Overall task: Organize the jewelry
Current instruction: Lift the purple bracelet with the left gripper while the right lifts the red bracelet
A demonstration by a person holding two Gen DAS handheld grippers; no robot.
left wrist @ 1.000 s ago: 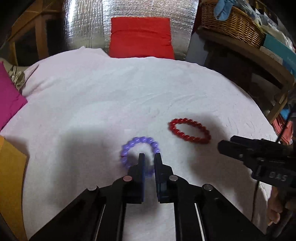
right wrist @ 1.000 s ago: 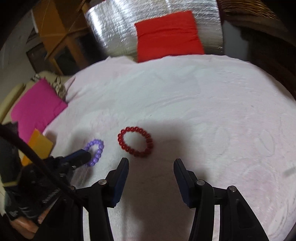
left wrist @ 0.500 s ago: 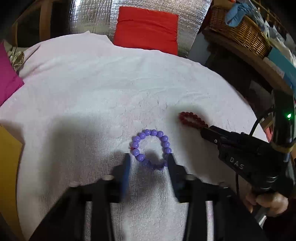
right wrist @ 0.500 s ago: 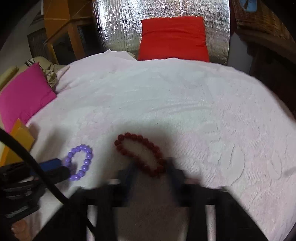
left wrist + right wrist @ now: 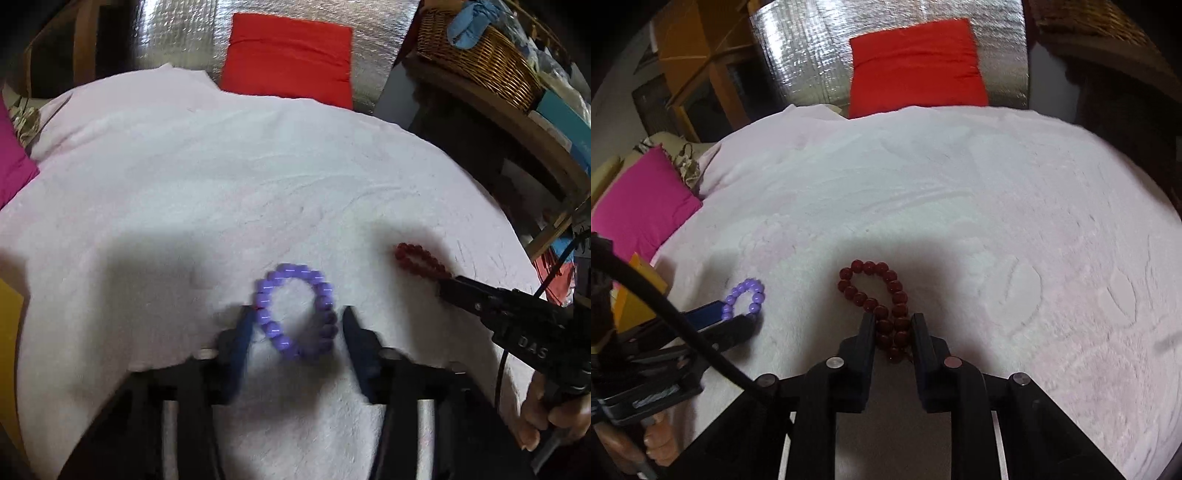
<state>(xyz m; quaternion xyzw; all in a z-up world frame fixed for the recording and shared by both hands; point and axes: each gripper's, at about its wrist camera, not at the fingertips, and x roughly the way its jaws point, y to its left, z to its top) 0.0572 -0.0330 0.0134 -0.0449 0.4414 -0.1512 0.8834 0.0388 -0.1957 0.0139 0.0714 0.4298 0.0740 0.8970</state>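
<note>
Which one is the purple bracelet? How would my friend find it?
Look at the white blanket covering the bed. Near its front edge lie two bead bracelets. The purple bracelet sits between the left gripper fingers, a round loop, while the red bracelet is pinched flat.

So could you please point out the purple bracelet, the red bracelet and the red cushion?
purple bracelet (image 5: 275, 332): left wrist view, bead on its left side.
red bracelet (image 5: 868, 266): right wrist view, bead at its far end.
red cushion (image 5: 916, 66): right wrist view, middle.

Bare white blanket (image 5: 960, 192) is lying open toward 12 o'clock; red cushion (image 5: 916, 66) is blocking its far edge, pink cushion (image 5: 639, 203) crowding 9 o'clock.
</note>
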